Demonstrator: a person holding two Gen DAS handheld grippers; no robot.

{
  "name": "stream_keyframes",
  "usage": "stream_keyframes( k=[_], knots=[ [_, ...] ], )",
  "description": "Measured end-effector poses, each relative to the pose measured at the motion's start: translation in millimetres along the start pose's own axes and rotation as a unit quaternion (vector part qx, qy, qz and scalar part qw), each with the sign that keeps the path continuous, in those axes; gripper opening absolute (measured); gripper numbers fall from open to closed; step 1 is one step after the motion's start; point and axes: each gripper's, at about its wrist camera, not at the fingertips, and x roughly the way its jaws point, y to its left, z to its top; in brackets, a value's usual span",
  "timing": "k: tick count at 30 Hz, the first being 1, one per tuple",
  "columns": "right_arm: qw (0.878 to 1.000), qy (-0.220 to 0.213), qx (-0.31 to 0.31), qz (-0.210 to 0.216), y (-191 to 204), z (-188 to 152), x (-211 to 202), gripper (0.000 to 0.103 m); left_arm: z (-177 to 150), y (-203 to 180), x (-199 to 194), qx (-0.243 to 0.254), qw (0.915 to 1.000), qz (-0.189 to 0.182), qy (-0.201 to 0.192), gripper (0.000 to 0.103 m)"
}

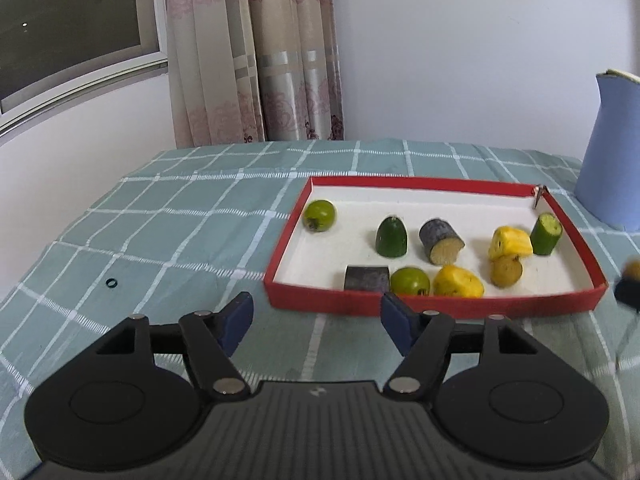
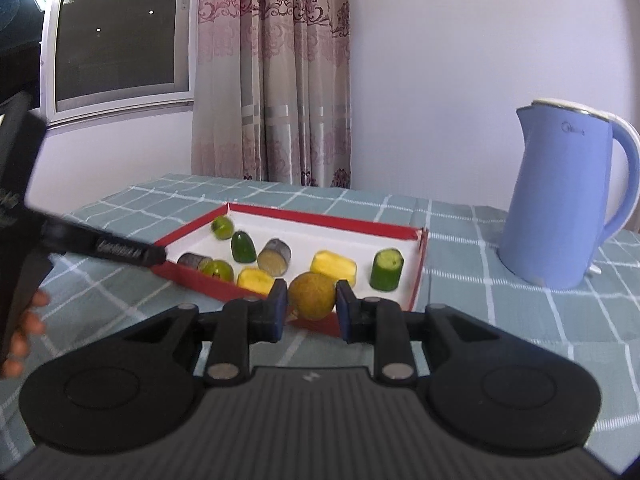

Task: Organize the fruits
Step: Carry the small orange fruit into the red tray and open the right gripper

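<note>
A red-rimmed white tray lies on the checked cloth and holds several pieces: two green round fruits, yellow chunks, dark cane sections, green cut pieces and a brown round fruit. My left gripper stands open just before the tray's near rim, with nothing between its fingers. My right gripper is shut on another brown round fruit, held above the near rim of the tray. In the left wrist view that held fruit shows blurred at the far right edge.
A blue kettle stands right of the tray. A small dark ring lies on the cloth to the left. The left tool's black body and a hand's fingers fill the left side. Curtain, window and wall stand behind the table.
</note>
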Motion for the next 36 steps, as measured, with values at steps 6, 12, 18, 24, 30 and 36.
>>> stream_keyframes(
  k=[6,12,18,24,30,36],
  knots=[
    [1.000,-0.004,-0.007,-0.006,0,16,17,0.025,-7,5,-4,-0.006,1.0000,0.002,0.002,0.070],
    [1.000,-0.004,-0.016,-0.012,-1,29,32,0.025,-9,8,-3,-0.007,1.0000,0.003,0.005,0.070],
    [1.000,-0.007,-0.014,-0.016,-2,35,38,0.025,-11,10,-3,-0.008,0.9999,0.003,0.006,0.070],
    [1.000,-0.002,-0.012,-0.022,-6,40,53,0.025,-12,10,-5,-0.010,0.9999,-0.004,0.006,0.070],
    [0.999,0.008,-0.019,-0.031,-7,45,76,0.025,-11,9,-10,-0.010,0.9999,-0.008,0.001,0.070],
    [0.999,0.023,-0.010,-0.032,-9,54,109,0.025,-11,7,-12,-0.007,0.9999,-0.008,0.002,0.070]
  ],
)
